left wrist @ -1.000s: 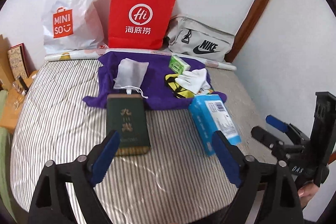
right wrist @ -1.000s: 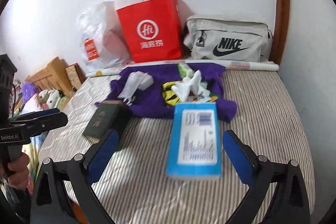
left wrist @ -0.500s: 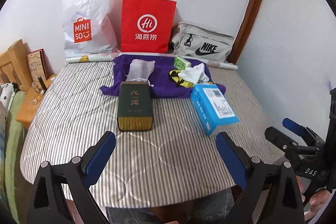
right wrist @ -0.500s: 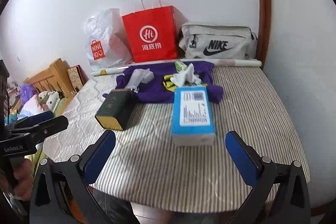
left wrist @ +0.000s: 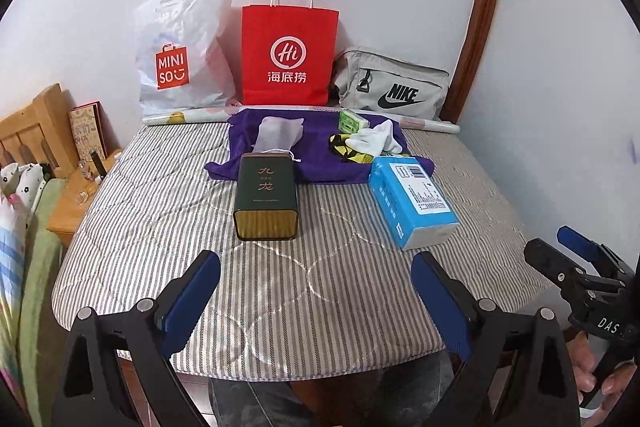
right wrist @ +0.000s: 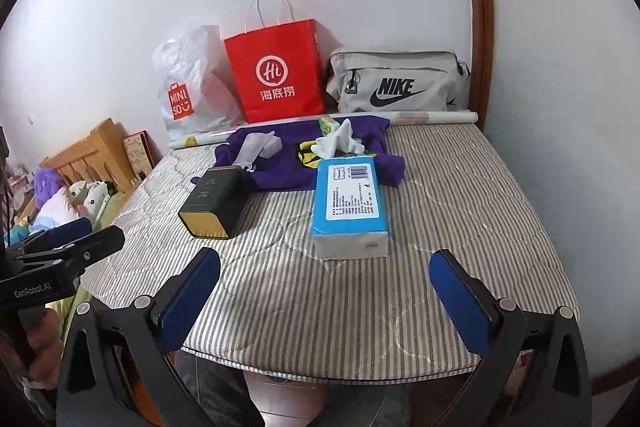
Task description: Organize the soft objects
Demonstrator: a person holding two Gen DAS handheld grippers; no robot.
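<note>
A purple cloth (left wrist: 316,155) (right wrist: 288,163) lies spread at the back of the striped table. On it are a white drawstring pouch (left wrist: 278,133) (right wrist: 258,145), white socks (left wrist: 376,141) (right wrist: 338,143), a yellow-black item (left wrist: 344,149) and a green packet (left wrist: 352,121). A dark green tin (left wrist: 266,197) (right wrist: 214,201) and a blue tissue pack (left wrist: 412,201) (right wrist: 348,205) lie in front of the cloth. My left gripper (left wrist: 316,303) and right gripper (right wrist: 326,299) are open and empty, held back over the table's near edge.
A Miniso plastic bag (left wrist: 180,63), a red paper bag (left wrist: 288,55) and a grey Nike bag (left wrist: 392,87) stand against the back wall. A wooden headboard and bedside stand (left wrist: 72,203) are at the left. A wall is close on the right.
Both grippers have pulled back and risen from the table. The objects now look smaller and farther away. Nothing on the table has moved.
</note>
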